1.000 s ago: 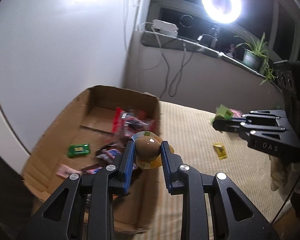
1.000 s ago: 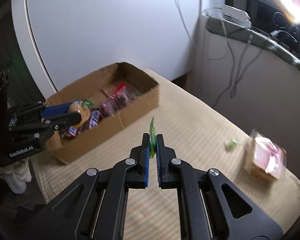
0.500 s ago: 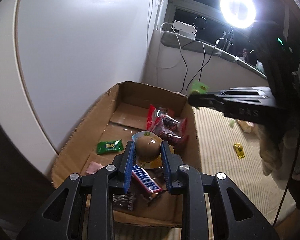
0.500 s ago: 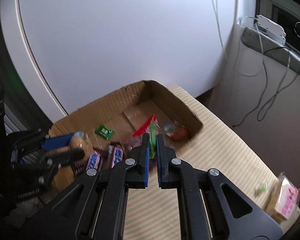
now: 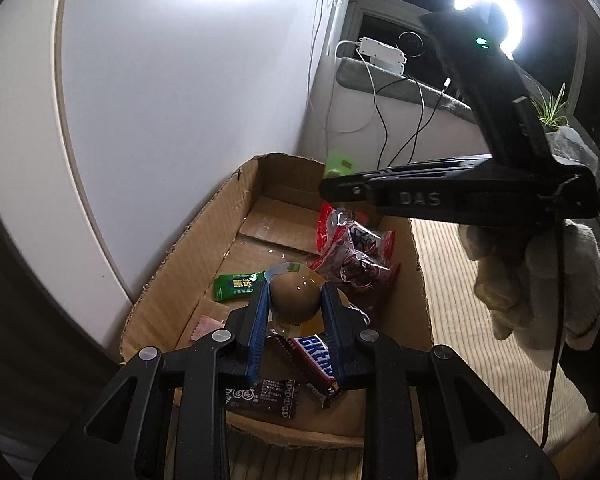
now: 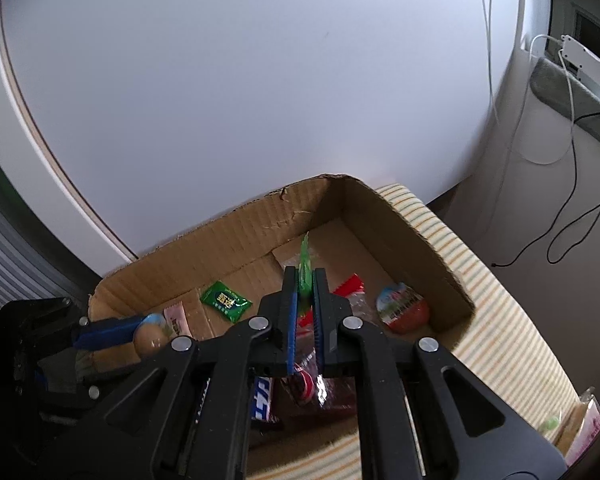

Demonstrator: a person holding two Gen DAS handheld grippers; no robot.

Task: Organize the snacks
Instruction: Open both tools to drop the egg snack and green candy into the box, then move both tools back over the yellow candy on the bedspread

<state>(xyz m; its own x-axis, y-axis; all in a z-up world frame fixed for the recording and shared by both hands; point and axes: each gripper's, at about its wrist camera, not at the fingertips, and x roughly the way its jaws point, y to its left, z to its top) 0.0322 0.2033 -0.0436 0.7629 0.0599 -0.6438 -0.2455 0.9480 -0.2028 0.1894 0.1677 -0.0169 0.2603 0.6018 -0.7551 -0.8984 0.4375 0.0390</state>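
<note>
Left wrist view showed the left gripper [image 5: 294, 312] clamping a smooth, slippery egg-shaped snack [image 5: 294, 296] mid-frame; the right gripper [image 6: 305, 292] pinched a thin, limp green sachet [image 6: 305, 264] by its edge over the cardboard box [image 6: 420, 240].

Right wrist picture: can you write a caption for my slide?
Right gripper pinches a thin green packet above the cardboard box of snacks.

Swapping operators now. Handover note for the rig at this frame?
Left claw: shut on a brown egg snack, over the box.
Right claw: shut on a green packet, also over the box.
Done: the green sachet, Snickers, red bags and the red egg are in the box.
Left: drop both held snacks in; at least one more pack lies on the striped mat.
</note>
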